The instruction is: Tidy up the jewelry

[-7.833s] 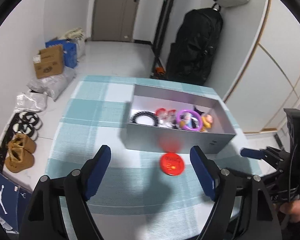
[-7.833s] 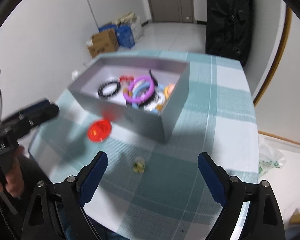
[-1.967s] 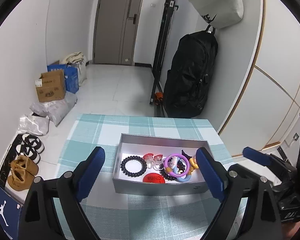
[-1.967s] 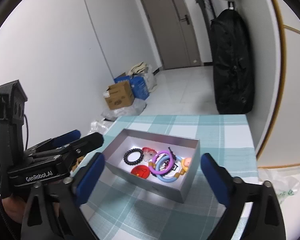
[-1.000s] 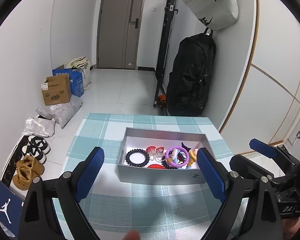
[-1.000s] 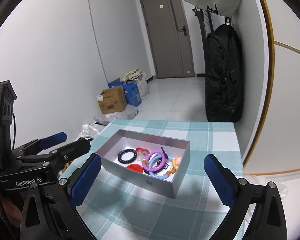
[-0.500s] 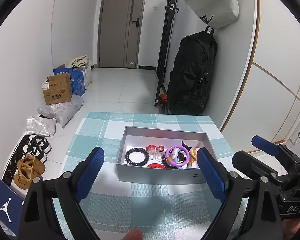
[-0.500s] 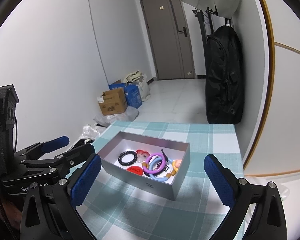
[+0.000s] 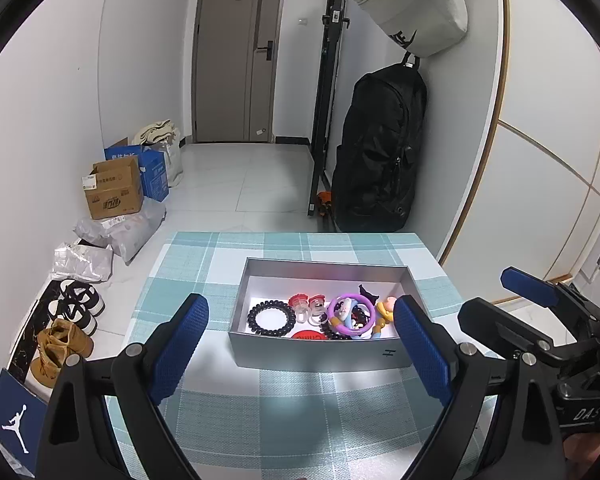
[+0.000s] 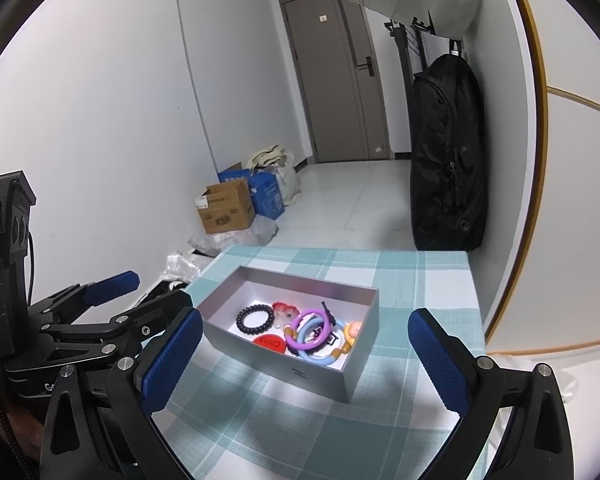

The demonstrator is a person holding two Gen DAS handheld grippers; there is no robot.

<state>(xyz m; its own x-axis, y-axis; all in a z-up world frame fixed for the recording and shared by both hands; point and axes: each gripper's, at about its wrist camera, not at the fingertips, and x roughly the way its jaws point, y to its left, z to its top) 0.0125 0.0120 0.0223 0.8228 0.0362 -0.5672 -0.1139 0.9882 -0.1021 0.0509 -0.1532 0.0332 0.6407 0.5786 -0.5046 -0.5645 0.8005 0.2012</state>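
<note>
Jewelry all seen inside grey rectangular metal box point(image 9: 316, 354) on checked tablecloth point(image 9: 284, 412); left gripper point(image 9: 300, 354) and right gripper point(image 10: 304, 360) held wide open, empty; clearance from box should be kept

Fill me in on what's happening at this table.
A person is tidying jewelry with two hand-held tongs. The left tongs and right tongs both hang open and empty, short of the grey rectangular box on the teal checked tablecloth. Inside lie a black beaded bracelet, a purple plastic ring and a red round disc. Nothing is gripped.
</note>
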